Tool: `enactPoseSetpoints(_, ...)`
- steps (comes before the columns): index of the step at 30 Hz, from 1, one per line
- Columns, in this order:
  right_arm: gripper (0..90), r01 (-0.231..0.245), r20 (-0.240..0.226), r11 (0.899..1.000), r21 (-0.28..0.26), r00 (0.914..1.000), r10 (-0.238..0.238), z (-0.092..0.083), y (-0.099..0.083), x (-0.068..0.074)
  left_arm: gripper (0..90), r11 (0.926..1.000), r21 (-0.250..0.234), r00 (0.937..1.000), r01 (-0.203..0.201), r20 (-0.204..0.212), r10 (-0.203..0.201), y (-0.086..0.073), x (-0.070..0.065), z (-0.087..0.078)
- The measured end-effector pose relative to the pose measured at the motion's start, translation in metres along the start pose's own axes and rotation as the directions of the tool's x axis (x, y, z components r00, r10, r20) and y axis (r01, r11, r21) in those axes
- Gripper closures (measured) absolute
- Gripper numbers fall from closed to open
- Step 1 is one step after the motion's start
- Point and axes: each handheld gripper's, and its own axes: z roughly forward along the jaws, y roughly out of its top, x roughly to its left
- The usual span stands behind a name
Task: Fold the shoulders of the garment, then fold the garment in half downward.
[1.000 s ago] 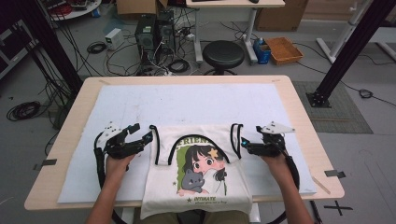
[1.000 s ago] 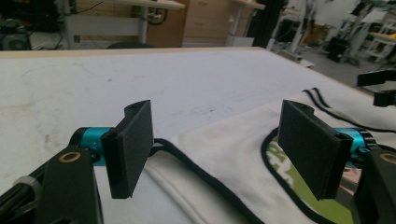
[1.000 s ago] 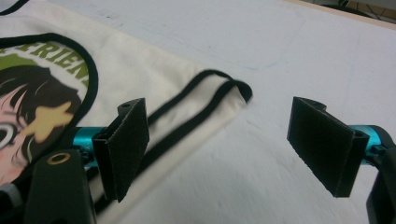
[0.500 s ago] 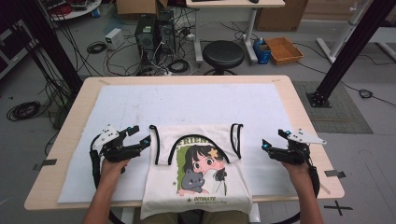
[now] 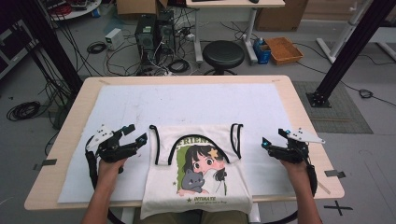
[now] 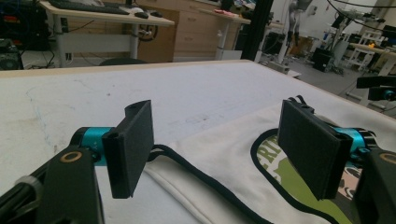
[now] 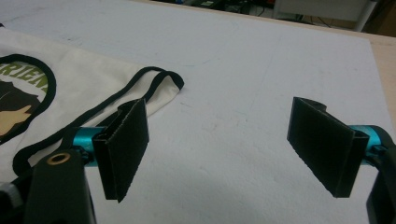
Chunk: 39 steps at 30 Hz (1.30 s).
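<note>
Since a second earlier, right gripper (image 5: pixel 273 143) had drawn off the top (image 5: pixel 196 170) lying flat on the bench (image 5: pixel 299 100), both it and left gripper (image 5: pixel 135 134) wide open, empty, suggesting release.

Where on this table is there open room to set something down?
The white mat lies bare from the tank top to the far edge. Narrow strips flank the top, beside the left gripper and right gripper. The near middle is covered.
</note>
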Motion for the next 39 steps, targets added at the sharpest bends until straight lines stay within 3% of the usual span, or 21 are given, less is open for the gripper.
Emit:
enactPoseSetpoints(10, 20.6, 0.001, -0.002, 1.0, 0.004, 1.0, -0.001, 0.002, 0.001, 0.003, 27.4, 0.9999, 0.013, 0.9999, 0.008, -0.014, -0.008, -0.002, 0.002, 0.0)
enactPoseSetpoints(17, 20.5, 0.02, -0.03, 0.999, 0.046, 0.9994, -0.018, 0.014, 0.003, 0.011, 27.3, 0.9969, 0.073, 0.9981, 0.03, -0.056, -0.026, -0.005, 0.004, 0.003)
enactPoseSetpoints(22, 20.6, 0.024, -0.051, 0.998, 0.062, 0.9985, -0.02, 0.018, 0.007, 0.014, 27.3, 0.9934, 0.114, 0.9971, 0.009, -0.076, -0.001, -0.005, 0.003, 0.007)
enactPoseSetpoints(26, 20.5, 0.001, -0.068, 0.996, 0.09, 0.9977, 0.005, 0.024, 0.015, 0.012, 27.3, 0.9867, 0.161, 0.9956, 0.022, -0.093, -0.007, -0.003, 0.007, 0.017)
enactPoseSetpoints(29, 20.5, 0.005, -0.08, 0.991, 0.13, 0.9968, 0.005, 0.035, 0.024, 0.01, 27.3, 0.9735, 0.224, 0.9937, 0.046, -0.11, -0.021, 0.006, 0.015, 0.035)
enactPoseSetpoints(31, 20.6, 0.016, -0.08, 0.985, 0.17, 0.9968, -0.003, 0.046, 0.033, 0.012, 27.3, 0.9596, 0.277, 0.9916, 0.05, -0.129, -0.015, 0.012, 0.02, 0.049)
enactPoseSetpoints(32, 20.6, 0.024, -0.084, 0.983, 0.18, 0.9964, -0.009, 0.053, 0.038, 0.013, 27.3, 0.9596, 0.277, 0.9916, 0.05, -0.129, -0.015, 0.012, 0.02, 0.049)
enactPoseSetpoints(33, 20.6, 0.026, -0.081, 0.981, 0.194, 0.9966, -0.01, 0.06, 0.042, 0.015, 27.3, 0.9448, 0.323, 0.9894, 0.052, -0.145, -0.005, 0.016, 0.024, 0.063)
enactPoseSetpoints(34, 20.6, 0.029, -0.075, 0.977, 0.21, 0.9971, -0.013, 0.067, 0.047, 0.017, 27.3, 0.9448, 0.323, 0.9894, 0.052, -0.145, -0.005, 0.016, 0.024, 0.063)
enactPoseSetpoints(35, 20.6, 0.031, -0.074, 0.975, 0.22, 0.9971, -0.015, 0.074, 0.05, 0.02, 27.3, 0.9245, 0.378, 0.9861, 0.046, -0.165, 0.018, 0.016, 0.026, 0.077)
enactPoseSetpoints(36, 20.6, 0.044, -0.077, 0.97, 0.238, 0.9967, -0.026, 0.081, 0.053, 0.022, 27.4, 0.9245, 0.378, 0.9861, 0.046, -0.165, 0.018, 0.016, 0.026, 0.077)
enactPoseSetpoints(37, 20.6, 0.054, -0.074, 0.965, 0.255, 0.9966, -0.036, 0.089, 0.055, 0.025, 27.3, 0.9052, 0.423, 0.9849, 0.04, -0.169, 0.036, 0.013, 0.027, 0.088)
enactPoseSetpoints(39, 20.6, 0.065, -0.076, 0.954, 0.291, 0.9961, -0.045, 0.104, 0.057, 0.029, 28.6, 0.8944, 0.446, 0.9845, 0.028, -0.167, 0.053, 0.01, 0.028, 0.094)
